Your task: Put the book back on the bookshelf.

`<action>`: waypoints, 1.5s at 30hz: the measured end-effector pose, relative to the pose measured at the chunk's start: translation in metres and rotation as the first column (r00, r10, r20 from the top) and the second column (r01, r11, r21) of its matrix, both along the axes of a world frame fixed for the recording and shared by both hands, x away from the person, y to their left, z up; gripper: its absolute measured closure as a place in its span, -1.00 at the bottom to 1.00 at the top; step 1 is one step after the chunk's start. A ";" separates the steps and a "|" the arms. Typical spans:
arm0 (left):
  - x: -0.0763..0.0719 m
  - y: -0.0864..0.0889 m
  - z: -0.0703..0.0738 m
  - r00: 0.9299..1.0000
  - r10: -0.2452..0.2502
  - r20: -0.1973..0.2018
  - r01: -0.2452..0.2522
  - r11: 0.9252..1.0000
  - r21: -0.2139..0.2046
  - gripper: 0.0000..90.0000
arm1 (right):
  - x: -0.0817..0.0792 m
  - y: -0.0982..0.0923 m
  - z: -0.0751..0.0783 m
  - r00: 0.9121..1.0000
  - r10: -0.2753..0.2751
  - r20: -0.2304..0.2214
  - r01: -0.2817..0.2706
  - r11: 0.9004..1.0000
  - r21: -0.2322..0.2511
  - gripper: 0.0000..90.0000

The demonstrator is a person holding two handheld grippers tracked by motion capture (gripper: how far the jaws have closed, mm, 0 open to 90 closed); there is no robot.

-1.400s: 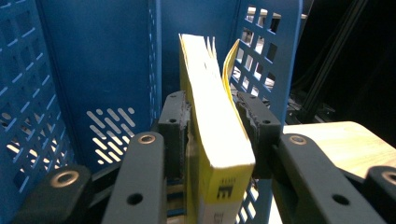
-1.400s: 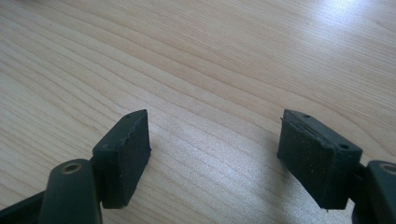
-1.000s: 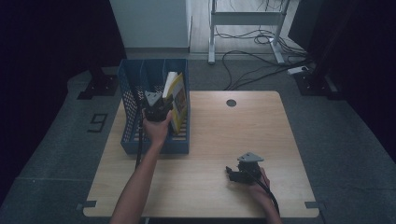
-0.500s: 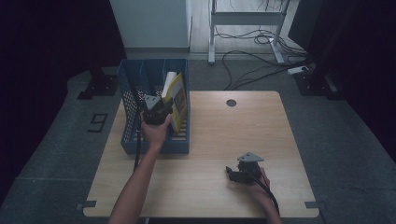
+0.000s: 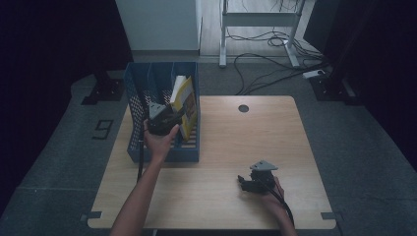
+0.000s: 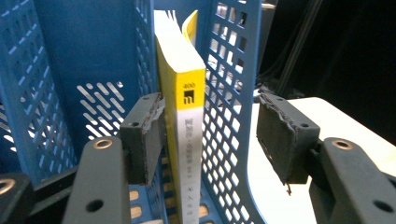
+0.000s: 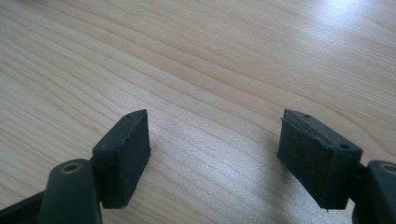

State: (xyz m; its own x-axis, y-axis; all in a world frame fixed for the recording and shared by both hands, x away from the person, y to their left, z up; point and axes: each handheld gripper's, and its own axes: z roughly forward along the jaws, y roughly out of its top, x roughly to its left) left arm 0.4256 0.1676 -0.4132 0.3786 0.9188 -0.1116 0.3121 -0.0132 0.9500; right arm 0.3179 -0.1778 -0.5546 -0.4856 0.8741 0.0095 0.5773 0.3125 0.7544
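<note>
A yellow-covered book (image 5: 186, 101) stands upright in the right-hand compartment of a blue mesh file rack (image 5: 147, 78) at the table's left back. My left gripper (image 5: 174, 117) is at the book's near edge. In the left gripper view its jaws have just been opening: the book's spine (image 6: 187, 93) and the rack's right wall (image 6: 233, 93) stand between the pads of the left gripper (image 6: 212, 135). One pad lies close beside the cover; the other is apart, outside the wall. My right gripper (image 5: 243, 181) rests open on the wooden table (image 5: 221, 142), with nothing between the pads of the right gripper (image 7: 215, 149).
The rack's left compartments (image 6: 93, 46) hold nothing that I can see. A round cable hole (image 5: 243, 108) sits near the table's far edge. Beyond the table are a white cabinet (image 5: 157, 24), a metal desk frame (image 5: 260, 19) and loose cables (image 5: 275, 64) on the floor.
The left gripper's jaws have spread apart around the book, which stays upright in the rack. The left hand has barely shifted. The right gripper has not moved.
</note>
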 end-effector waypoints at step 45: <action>-0.062 0.007 -0.032 0.982 -0.173 -0.077 0.170 0.984 -0.047 -0.11 | 0.007 0.005 0.000 1.000 0.004 -0.001 -0.004 1.000 0.003 -0.45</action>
